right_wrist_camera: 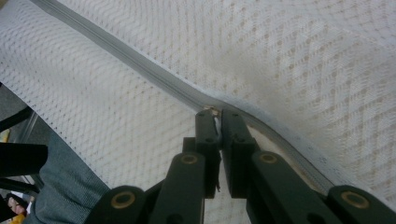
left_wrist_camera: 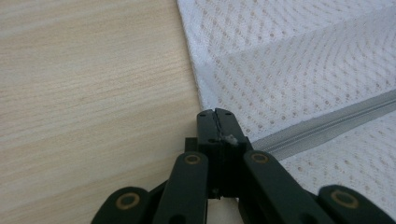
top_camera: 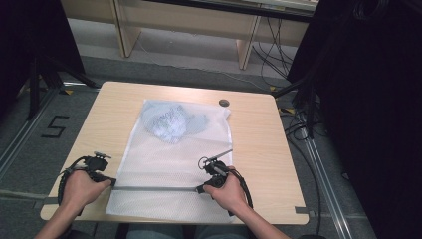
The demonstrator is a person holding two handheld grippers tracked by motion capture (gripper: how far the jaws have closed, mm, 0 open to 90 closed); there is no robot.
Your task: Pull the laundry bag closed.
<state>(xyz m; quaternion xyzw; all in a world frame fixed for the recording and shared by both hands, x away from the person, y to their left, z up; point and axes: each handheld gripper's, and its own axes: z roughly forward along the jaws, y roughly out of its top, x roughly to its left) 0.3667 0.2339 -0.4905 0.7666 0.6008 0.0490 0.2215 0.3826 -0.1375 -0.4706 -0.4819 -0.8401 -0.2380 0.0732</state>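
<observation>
A white mesh laundry bag (top_camera: 169, 159) lies flat on the wooden table (top_camera: 259, 139). A pale blue crumpled garment (top_camera: 171, 122) sits inside its far end. A grey zipper (top_camera: 154, 188) runs across the bag near the front edge. My left gripper (top_camera: 113, 182) is at the bag's left edge; in the left gripper view its jaws (left_wrist_camera: 215, 113) are shut on the end of the zipper (left_wrist_camera: 327, 125), with a bit of white fabric pinched between them. My right gripper (top_camera: 199, 188) is shut on the zipper pull (right_wrist_camera: 208, 111), at a point along the zipper (right_wrist_camera: 140, 65).
A small dark round disc (top_camera: 224, 102) lies on the table beyond the bag's far right corner. Bare wood shows left (left_wrist_camera: 93, 93) and right of the bag. The table's front edge is close under both hands. Black stands and cables flank the table.
</observation>
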